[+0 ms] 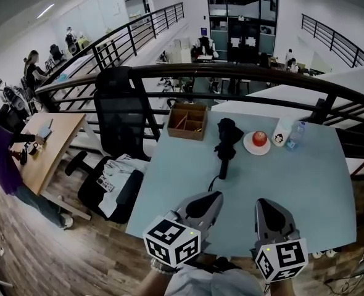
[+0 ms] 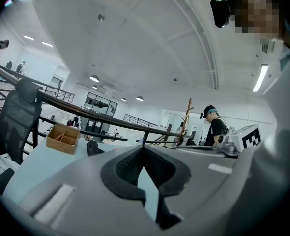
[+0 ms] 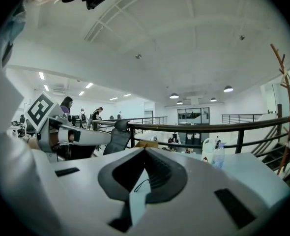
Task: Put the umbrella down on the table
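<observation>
Ahead of the left gripper point(image 1: 211, 196), just beyond its tips and clear of them, the umbrella point(image 1: 226, 142) lies flat on the table point(image 1: 305, 190) — black, folded, its handle end toward the gripper and a thin strap looping off that end. No contact between the umbrella and either tool is observed. Left gripper: jaws pressed together at the tips, nothing between the pads. Its own view shows only a sliver of table surface through the hollow behind the tips, with the umbrella off to the left of the jaw line. Right gripper point(image 1: 263, 203): jaws likewise closed tip to tip, holding nothing. It sits beside the left gripper at the near table edge, the two apart. Both point roughly level across the table. Beyond the umbrella, to the left of the left gripper's line, stands a wooden box point(image 1: 185, 131) with dividers. Ahead of the right gripper, about as far out as the umbrella, a white plate point(image 1: 247, 148) carries a red apple point(image 1: 260, 138). Just right of the plate stand a white jug point(image 1: 281, 132) and a clear water bottle point(image 1: 295, 134), close together. A dark railing point(image 1: 244, 71) runs along the table's far side. Left of the left gripper, off the table, stands a black office chair point(image 1: 121, 119) with pale cloth on its seat — detail of the cloth not legible.
</observation>
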